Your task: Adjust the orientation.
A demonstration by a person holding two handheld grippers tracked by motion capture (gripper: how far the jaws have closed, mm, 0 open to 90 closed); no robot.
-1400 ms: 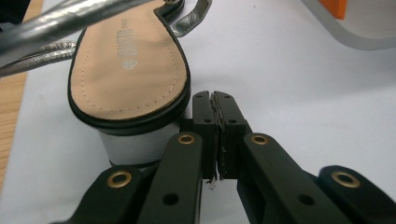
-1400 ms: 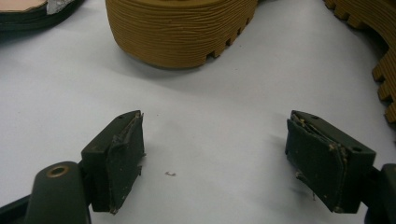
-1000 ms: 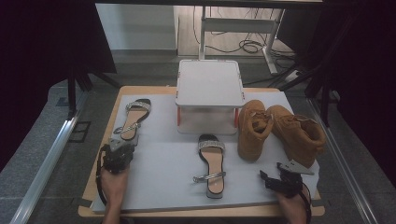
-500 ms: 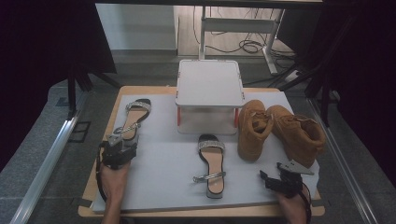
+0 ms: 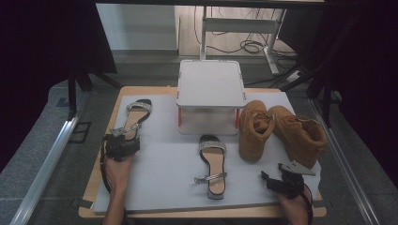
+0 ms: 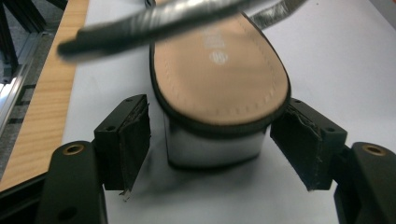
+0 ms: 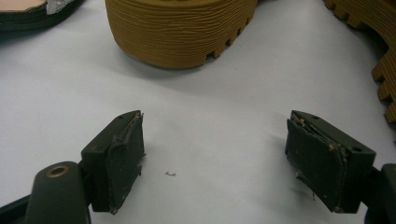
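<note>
Released and drawn back a little since a second ago, the left gripper (image 5: 123, 146) now sits at the heel end of the left sandal (image 5: 133, 118), its fingers (image 6: 128, 135) having just been opening. Seen along that gripper, the sandal's block heel (image 6: 212, 144) stands between the two fingers with a clear gap on either side, neither pad pressing on it; a blurred silver strap (image 6: 163, 18) crosses above the tan insole (image 6: 219, 70).

Beyond both sets of fingers, a white lidded box (image 5: 210, 96) stands at the far middle of the counter (image 5: 108, 206), its lid on and its contents hidden. A second sandal (image 5: 212, 164) lies between the two grippers, toe towards the box. Two tan boots (image 5: 281, 131) rest just ahead of the right gripper (image 5: 281, 182), touching each other; the nearer one's ridged sole (image 7: 180, 30) lies directly ahead of those fingers, a short way off across bare white mat (image 7: 210, 112).

That right gripper hangs low over the mat at the near right corner, fingers spread wide with nothing between them. Both forearms enter from the near edge, the left hand (image 5: 117, 171) stretched farther forward than the right.
</note>
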